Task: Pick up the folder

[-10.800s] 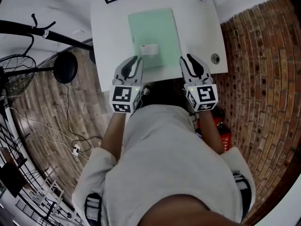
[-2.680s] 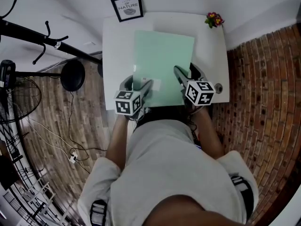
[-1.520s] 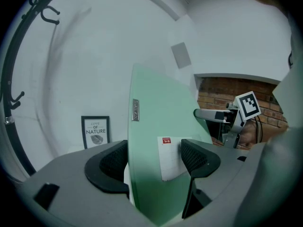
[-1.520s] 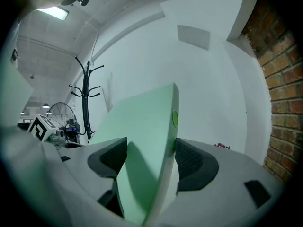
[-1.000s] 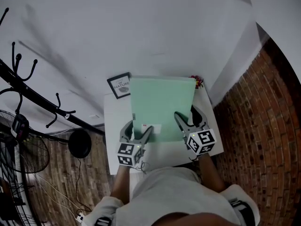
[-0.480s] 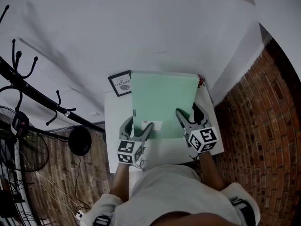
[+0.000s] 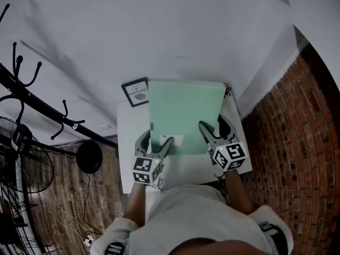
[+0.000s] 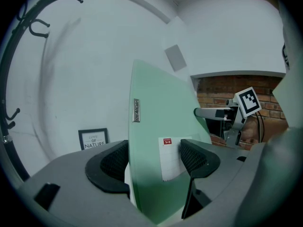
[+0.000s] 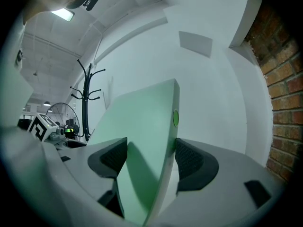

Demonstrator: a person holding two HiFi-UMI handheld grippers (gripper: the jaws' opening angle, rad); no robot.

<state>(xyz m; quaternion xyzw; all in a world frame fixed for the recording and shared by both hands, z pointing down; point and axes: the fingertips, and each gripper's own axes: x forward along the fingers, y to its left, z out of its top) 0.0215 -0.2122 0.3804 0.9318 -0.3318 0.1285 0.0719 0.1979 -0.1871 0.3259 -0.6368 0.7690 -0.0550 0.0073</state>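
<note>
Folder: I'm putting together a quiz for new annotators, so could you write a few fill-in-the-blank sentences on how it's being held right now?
1. The folder is pale ___ in colour.
2. The left gripper and the right gripper both have their jaws ___ on it.
3. Its white label lies against a jaw of the ___ gripper.

Missing words: green; shut; left.

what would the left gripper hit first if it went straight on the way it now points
Likely the plain white wall. The left gripper is shut on the pale green plastic folder, which would travel along, its far edge arriving first; depth is unclear.
</note>
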